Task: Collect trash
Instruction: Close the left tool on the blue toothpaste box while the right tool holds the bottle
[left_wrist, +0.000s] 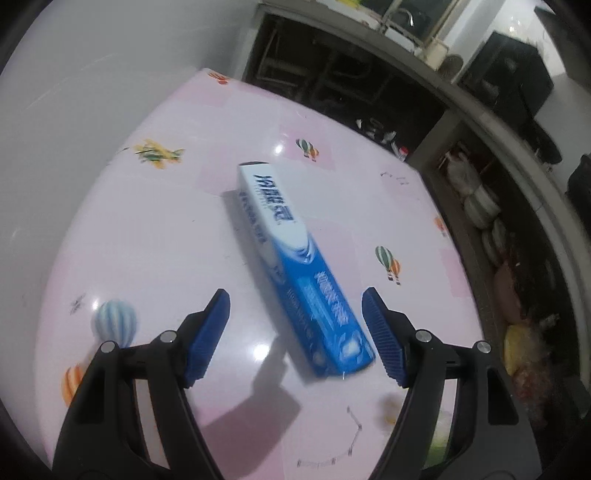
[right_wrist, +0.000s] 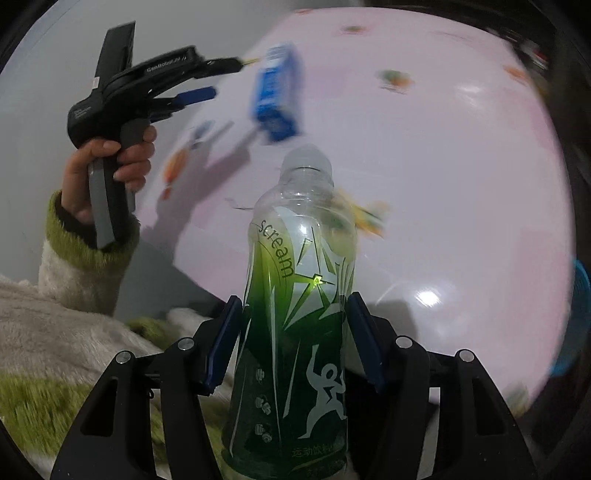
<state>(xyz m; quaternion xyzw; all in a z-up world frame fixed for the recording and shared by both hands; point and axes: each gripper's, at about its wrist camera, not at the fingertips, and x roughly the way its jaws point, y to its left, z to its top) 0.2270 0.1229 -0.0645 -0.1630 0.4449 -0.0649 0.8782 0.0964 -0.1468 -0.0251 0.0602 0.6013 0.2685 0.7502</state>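
My left claw (left_wrist: 295, 332) points down with its blue pads (left_wrist: 207, 334) spread wide apart, touching nothing. My left hand (right_wrist: 107, 166) wraps the grey handle, one finger on the trigger, a fuzzy green-edged sleeve (right_wrist: 85, 251) at the wrist. My right claw (right_wrist: 293, 339) tilts steeply down, both pads pressed against the sides of a green-labelled bottle (right_wrist: 299, 295).
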